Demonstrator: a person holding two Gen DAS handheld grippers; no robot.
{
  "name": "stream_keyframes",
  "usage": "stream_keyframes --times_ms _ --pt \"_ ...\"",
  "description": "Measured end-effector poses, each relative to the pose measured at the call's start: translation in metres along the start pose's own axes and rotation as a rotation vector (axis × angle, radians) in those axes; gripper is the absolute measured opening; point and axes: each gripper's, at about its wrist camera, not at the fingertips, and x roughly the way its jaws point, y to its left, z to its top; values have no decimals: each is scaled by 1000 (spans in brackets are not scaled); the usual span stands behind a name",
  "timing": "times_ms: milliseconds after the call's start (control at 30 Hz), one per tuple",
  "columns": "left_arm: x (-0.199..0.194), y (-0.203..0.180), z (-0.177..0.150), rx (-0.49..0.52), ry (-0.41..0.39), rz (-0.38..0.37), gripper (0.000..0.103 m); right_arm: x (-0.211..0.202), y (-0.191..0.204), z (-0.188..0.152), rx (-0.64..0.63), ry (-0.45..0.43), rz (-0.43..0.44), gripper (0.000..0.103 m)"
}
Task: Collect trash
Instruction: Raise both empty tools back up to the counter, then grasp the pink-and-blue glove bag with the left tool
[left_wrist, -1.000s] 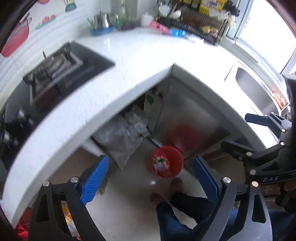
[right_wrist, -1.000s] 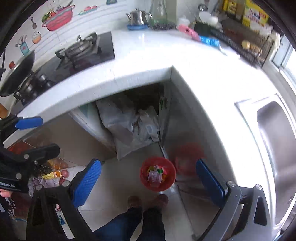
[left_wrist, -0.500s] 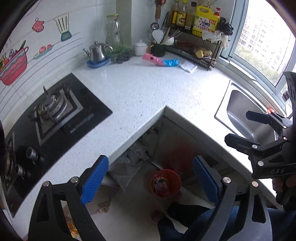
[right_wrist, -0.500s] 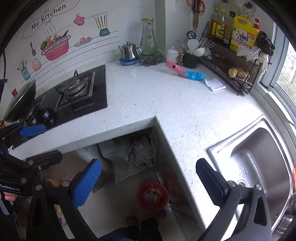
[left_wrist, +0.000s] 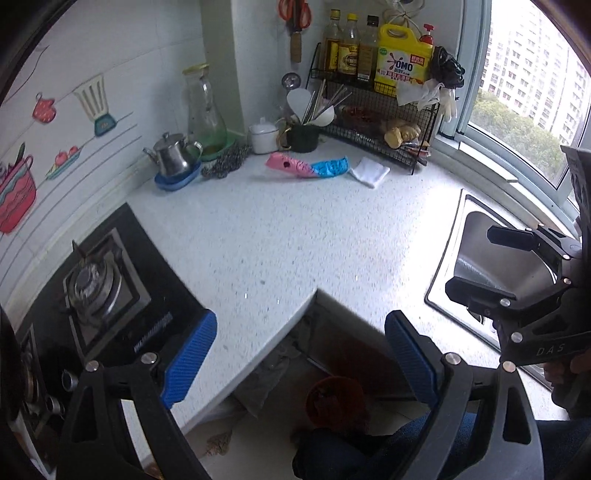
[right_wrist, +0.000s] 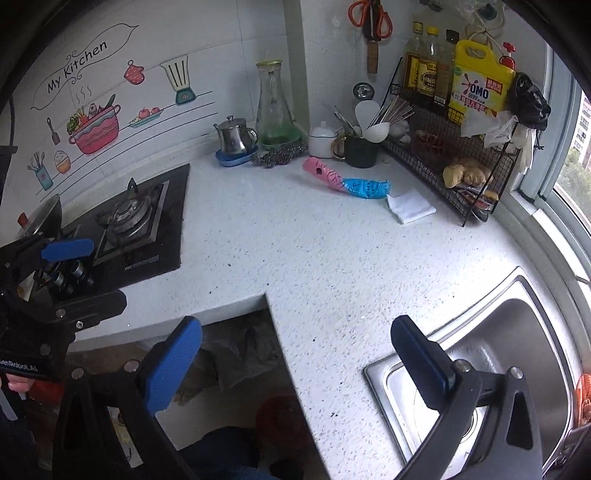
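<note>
On the white speckled counter (left_wrist: 288, 236) (right_wrist: 314, 251) near the back lie a pink wrapper (left_wrist: 286, 165) (right_wrist: 322, 172), a blue wrapper (left_wrist: 330, 167) (right_wrist: 366, 188) touching it, and a folded white tissue (left_wrist: 369, 172) (right_wrist: 410, 207). A red bin (left_wrist: 334, 400) (right_wrist: 280, 411) with trash inside stands on the floor under the counter's inner corner. My left gripper (left_wrist: 299, 354) is open and empty, above the counter's corner. My right gripper (right_wrist: 295, 356) is open and empty too, between the corner and the sink. Each gripper shows at the edge of the other's view.
A gas hob (right_wrist: 129, 221) sits at the left, a steel sink (right_wrist: 498, 354) at the right. Along the back stand a steel teapot (right_wrist: 234, 140), a glass carafe (right_wrist: 274, 107), a utensil cup (right_wrist: 360, 149) and a wire rack (right_wrist: 454, 147) with bottles. A grey bag (right_wrist: 240, 350) lies under the counter.
Both grippers have risen and tipped up from the floor and red bin toward the countertop; the wrappers, tissue and rack now sit in fuller view. Both jaws stayed open.
</note>
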Motion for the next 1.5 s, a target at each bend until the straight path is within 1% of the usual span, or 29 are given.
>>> stream_keyframes --times_ms 67,233,300,400,500,567,767,933,1100,1267,1367,1500 --pt "8 -1 15 23 -7 2 91 3 -7 9 14 -9 -1 102" --pt "37 0 55 83 -13 -31 91 21 -22 31 48 -18 -23 102" --pt "50 1 70 119 -10 -53 91 31 -28 41 77 -21 -46 102" --pt "75 5 103 191 -3 -81 91 48 -38 58 140 -19 -76 102" --pt "100 9 136 256 1 -131 91 62 -45 77 201 -30 -113 102" --pt "118 11 158 298 5 -162 91 74 -51 87 237 -22 -139 102" --pt "175 12 207 409 66 -244 91 108 -74 109 365 22 -205 102" --pt "229 3 241 494 113 -310 91 138 -99 126 445 66 -250 102" --pt "283 -9 258 591 161 -337 91 176 -124 138 503 120 -278 102" --pt "331 -20 265 675 210 -347 91 205 -145 139 549 166 -308 102" --pt "350 -20 264 699 232 -354 91 216 -156 135 570 194 -316 102" --pt "368 -16 262 705 260 -357 91 226 -164 132 579 230 -319 102"
